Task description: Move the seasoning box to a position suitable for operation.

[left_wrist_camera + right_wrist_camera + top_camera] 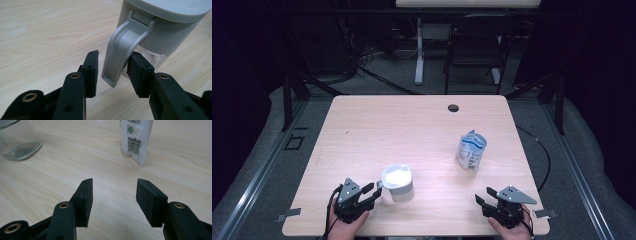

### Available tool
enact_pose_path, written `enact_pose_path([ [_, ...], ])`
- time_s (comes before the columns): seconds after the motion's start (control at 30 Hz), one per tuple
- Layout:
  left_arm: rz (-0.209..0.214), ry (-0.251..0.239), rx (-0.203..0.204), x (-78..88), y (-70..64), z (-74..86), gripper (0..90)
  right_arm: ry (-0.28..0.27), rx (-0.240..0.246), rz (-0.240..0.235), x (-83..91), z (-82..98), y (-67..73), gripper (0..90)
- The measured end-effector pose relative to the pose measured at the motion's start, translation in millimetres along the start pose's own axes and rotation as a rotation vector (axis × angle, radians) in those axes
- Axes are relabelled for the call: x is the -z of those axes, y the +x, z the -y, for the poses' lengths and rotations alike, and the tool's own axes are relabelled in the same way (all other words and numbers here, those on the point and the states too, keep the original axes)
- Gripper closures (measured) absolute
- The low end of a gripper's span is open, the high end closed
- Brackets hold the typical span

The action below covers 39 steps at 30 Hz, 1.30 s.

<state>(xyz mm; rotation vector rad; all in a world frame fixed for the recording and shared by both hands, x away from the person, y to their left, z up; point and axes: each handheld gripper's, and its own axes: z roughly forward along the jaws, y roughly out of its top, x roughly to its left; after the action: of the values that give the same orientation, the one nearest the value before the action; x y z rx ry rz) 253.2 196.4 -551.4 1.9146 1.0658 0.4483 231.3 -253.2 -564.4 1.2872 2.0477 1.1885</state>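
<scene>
Wooden desk (362,130): pale wood grain, with a round cable hole near its far edge.
Jug (397,182): a grey-lidded jug with a clear lower body stood at the near left of the desk, just beside my left tongs.
Jug handle (122,47): grey plastic, curving down from the lid, hung between my left jaws in the left gripper view.
Left tongs (373,191): spread on either side of the handle; the right pad (138,72) was at or against the handle, while a gap stayed between the left pad and the handle, so I was not yet pinching it.
Right tongs (482,196): spread wide with nothing between the jaws, held low over the near right of the desk, well apart from the jug.
Pouch (471,150): a white and blue pouch stood upright on the right half of the desk, beyond my right tongs; its barcode face showed in the right gripper view.
Hands: my left hand (343,227) and right hand (507,231) came in from the near edge, each holding its tongs.
</scene>
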Motion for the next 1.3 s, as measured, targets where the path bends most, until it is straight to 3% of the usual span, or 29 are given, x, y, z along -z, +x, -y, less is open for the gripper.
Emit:
enact_pose_path([
  [0.53, -0.028, 0.014, -0.010, -13.3, 4.6, -13.2, 72.7, -0.003, -0.004, -0.002, 0.4, -0.4, 0.9, 47.5],
  [0.6, -0.013, 0.009, -0.012, -13.5, 4.6, -13.6, 80.8, -0.003, -0.003, -0.002, 0.5, -0.5, 1.0, 47.5],
  [0.7, -0.032, 0.012, -0.039, -13.9, -0.8, -14.6, 81.2, -0.004, -0.008, -0.004, 0.3, -0.2, 1.0, 47.5],
  [1.3, -0.007, 0.026, -0.044, -12.7, -18.4, -13.7, 81.7, 0.008, 0.003, -0.015, -3.9, 1.2, 4.6, 47.6],
])
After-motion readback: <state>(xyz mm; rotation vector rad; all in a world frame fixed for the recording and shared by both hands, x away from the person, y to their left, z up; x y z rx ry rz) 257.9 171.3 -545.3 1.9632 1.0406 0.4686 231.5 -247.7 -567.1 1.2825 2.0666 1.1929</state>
